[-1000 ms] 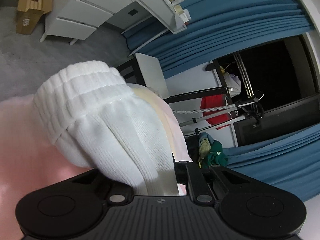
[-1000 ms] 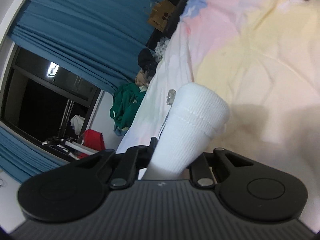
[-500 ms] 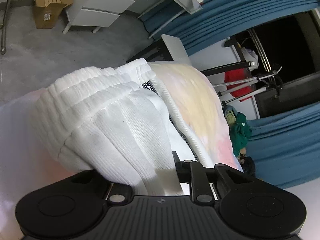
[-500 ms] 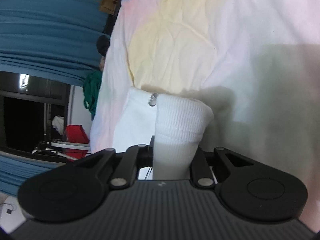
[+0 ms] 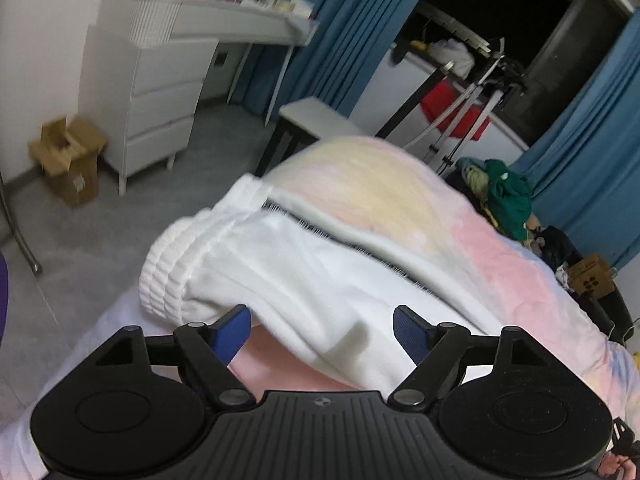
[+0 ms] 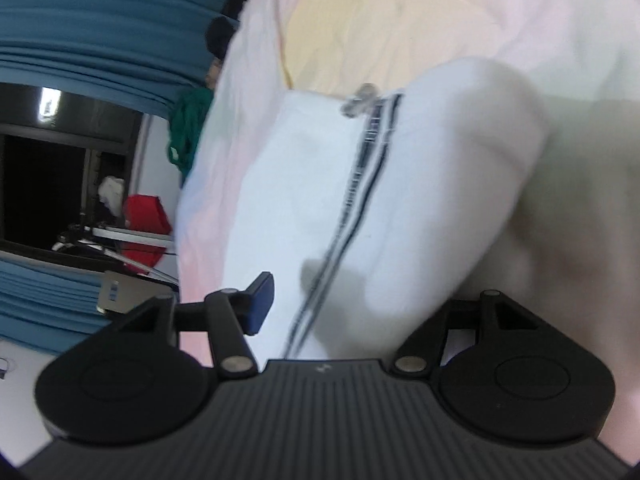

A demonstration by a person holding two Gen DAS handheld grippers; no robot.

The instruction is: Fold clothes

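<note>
Grey carpet [image 5: 104, 240] covers the floor of a bedroom hung with blue curtains [image 5: 340, 36]. At nine o'clock in the left wrist view an open cardboard box [image 5: 68, 160] stands on that floor; what it holds cannot be told. Just right of it is a white chest of drawers [image 5: 160, 92], all drawers closed, with a cluttered shelf [image 5: 224, 20] running from its top toward twelve o'clock. At two o'clock a red cloth [image 5: 444, 108] hangs on a metal drying rack [image 5: 472, 80], and at three o'clock green clothes [image 5: 508, 196] lie heaped. Across the middle spreads a bed in a pastel pink-and-yellow sheet [image 5: 500, 264].

On the sheet lies the white knit garment [image 5: 304, 272], its ribbed hem toward nine o'clock and its zip running toward four o'clock. The left gripper [image 5: 322, 332] is opening, its blue pads [image 5: 234, 332] clear of the cloth between them. In the right wrist view the right gripper [image 6: 360, 300] is opening too, over the same garment [image 6: 304, 184], one blue pad [image 6: 260, 300] off the fabric and the other hidden behind a fold.
</note>
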